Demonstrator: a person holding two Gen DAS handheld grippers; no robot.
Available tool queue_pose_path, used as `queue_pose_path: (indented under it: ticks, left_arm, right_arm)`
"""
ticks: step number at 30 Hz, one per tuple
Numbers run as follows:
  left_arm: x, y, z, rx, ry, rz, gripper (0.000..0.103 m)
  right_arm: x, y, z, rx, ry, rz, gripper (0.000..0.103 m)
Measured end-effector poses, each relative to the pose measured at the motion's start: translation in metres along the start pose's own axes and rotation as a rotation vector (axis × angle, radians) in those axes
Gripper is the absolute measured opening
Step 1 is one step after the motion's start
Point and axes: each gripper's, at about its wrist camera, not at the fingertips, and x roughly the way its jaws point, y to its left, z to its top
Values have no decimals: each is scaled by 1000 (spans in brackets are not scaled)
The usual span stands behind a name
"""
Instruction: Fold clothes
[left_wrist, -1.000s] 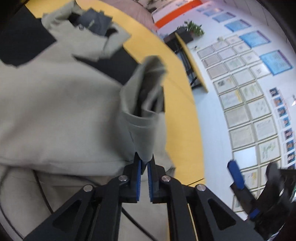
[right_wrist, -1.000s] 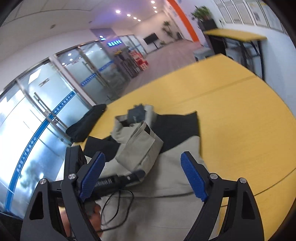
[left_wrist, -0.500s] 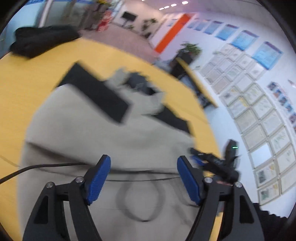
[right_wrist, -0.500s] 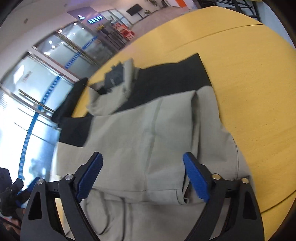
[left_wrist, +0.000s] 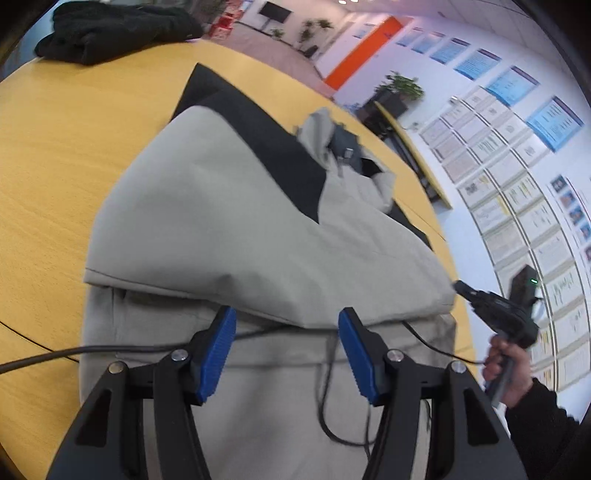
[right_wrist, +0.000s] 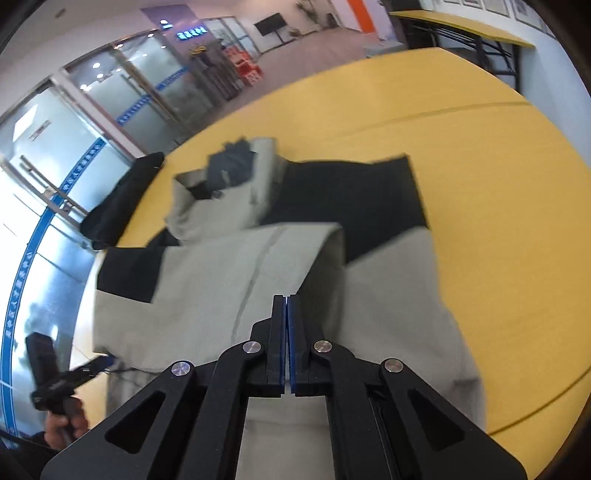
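Now left tool (left_wrist: 284, 354) hovers low over grey-black jacket (left_wrist: 236, 229) on yellow counter (left_wrist: 55, 155), fingers spread, gripping nothing. Right tool (right_wrist: 287, 347) clenched at the jacket's right edge; fabric pinch unclear.

The jacket (left_wrist: 229, 221) runs off the bottom edge of the left wrist view, its near hem hidden behind the gripper arms; its collar end (right_wrist: 236, 173) is motion-blurred; the right gripper (right_wrist: 287, 321) has blue pads pressed together — whether cloth sits between them cannot be told.
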Motion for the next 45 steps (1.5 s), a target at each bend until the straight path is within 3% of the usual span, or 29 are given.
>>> queue_pose_path:
  ticks: [2, 3, 5, 6, 8, 9, 10, 11, 14, 16, 18, 21, 24, 27, 29, 31, 32, 33, 34, 35, 37, 40, 43, 45]
  left_arm:
    - [-10, -5, -6, 37, 5, -22, 61]
    - [-13, -5, -7, 49, 10, -26, 61]
    - [-11, 0, -6, 43, 21, -12, 61]
    - [-11, 3, -5, 32, 23, -8, 61]
    - [-14, 1, -1, 31, 18, -4, 61]
    - [-16, -1, 1, 35, 15, -2, 61]
    - [-16, -3, 2, 39, 21, 2, 61]
    - [-16, -5, 2, 42, 36, 9, 61]
    - [-22, -11, 2, 46, 64, 6, 61]
    - [-47, -16, 7, 54, 35, 2, 61]
    - [-76, -20, 14, 64, -4, 2, 61]
    - [-144, -21, 33, 48, -110, 10, 64]
    - [-176, -33, 59, 107, -125, 51, 85]
    - [-149, -55, 83, 209, -57, 6, 85]
    - [-109, -66, 93, 277, -13, -47, 85]
    - [-61, -72, 100, 329, 36, -78, 84]
    - [-31, -66, 100, 323, 85, -53, 83]
    - [0, -57, 99, 304, 149, -25, 75]
    - [26, -47, 94, 285, 204, -1, 62]
    - [45, -34, 87, 267, 251, 19, 57]
    - [61, -18, 68, 274, 279, 44, 54]
    - [58, -2, 48, 287, 221, 28, 54]
    - [51, 14, 46, 198, 175, -26, 53]
    - [48, 14, 45, 189, 168, -14, 53]
  right_arm:
    - [6, -2, -3, 8, 17, 15, 12]
    - [9, -3, -4, 11, 26, 23, 37]
    - [16, -4, -7, 19, 43, 38, 62]
    - [19, -5, -8, 23, 51, 46, 65]
    - [25, -7, -11, 30, 68, 61, 65]
    - [28, -8, -12, 34, 77, 68, 54]
    - [31, -9, -13, 38, 85, 76, 38]
    - [34, -10, -15, 42, 94, 83, 3]
    - [35, -10, -18, 42, 98, 107, 2]
    - [3, -6, -20, 30, 26, 118, 2]
    - [-25, -16, -23, 28, -16, 72, 2]
    - [-25, -50, -30, 30, 51, -31, 2]
    - [-4, -56, -32, -41, 116, -84, 2]
    - [11, -44, -31, -102, 141, -116, 4]
    - [13, -38, -33, -120, 156, -155, 8]
    - [6, -29, -34, -144, 165, -169, 29]
    - [-2, -24, -34, -162, 161, -184, 46]
    - [-14, -19, -32, -184, 148, -207, 54]
    - [-26, -13, -31, -209, 134, -217, 54]
    - [-39, -7, -28, -235, 117, -214, 54]
    - [-65, 16, -16, -295, 71, -177, 57]
    - [-71, 81, 20, -429, 10, -41, 69]
    - [-31, 159, 50, -531, 19, 213, 72]
    - [22, 209, 61, -549, 66, 353, 73]
